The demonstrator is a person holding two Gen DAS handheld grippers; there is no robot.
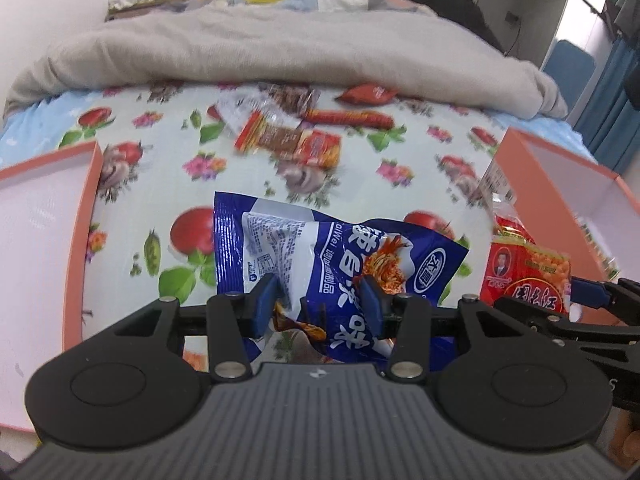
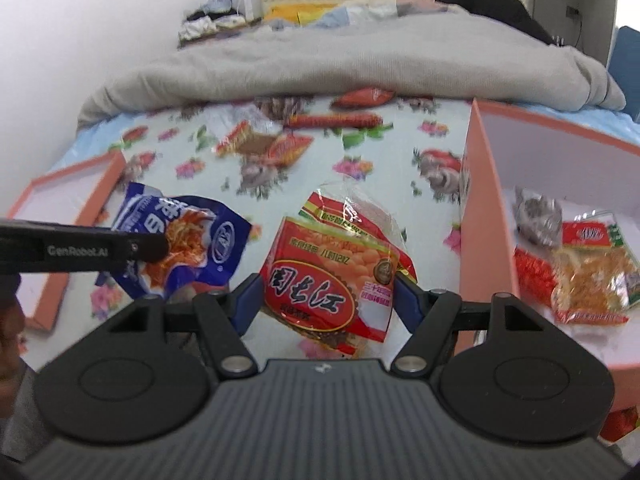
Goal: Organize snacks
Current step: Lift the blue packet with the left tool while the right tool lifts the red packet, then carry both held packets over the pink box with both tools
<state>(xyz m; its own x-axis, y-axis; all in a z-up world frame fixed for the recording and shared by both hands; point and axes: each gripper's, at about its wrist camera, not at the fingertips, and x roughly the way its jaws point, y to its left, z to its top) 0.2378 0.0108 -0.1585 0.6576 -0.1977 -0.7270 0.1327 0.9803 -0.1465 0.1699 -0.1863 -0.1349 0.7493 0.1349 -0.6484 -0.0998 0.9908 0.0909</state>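
Observation:
My left gripper (image 1: 318, 300) is shut on a blue snack bag (image 1: 316, 256), held above the flowered cloth; the bag also shows in the right wrist view (image 2: 192, 248). My right gripper (image 2: 328, 300) is shut on a red peanut packet (image 2: 332, 280), which shows at the right edge of the left wrist view (image 1: 528, 276). A second red and clear packet (image 2: 344, 208) lies under it. An orange-rimmed box (image 1: 36, 240) stands at the left. Another orange box (image 2: 560, 168) stands at the right and holds several snack packets (image 2: 588, 272).
Several loose snack packets (image 1: 288, 136) lie on the flowered cloth (image 1: 152, 200) further back, with a red sausage stick (image 1: 348, 118) and a red pouch (image 1: 368, 94). A grey blanket (image 1: 280, 48) is bunched behind them on the bed.

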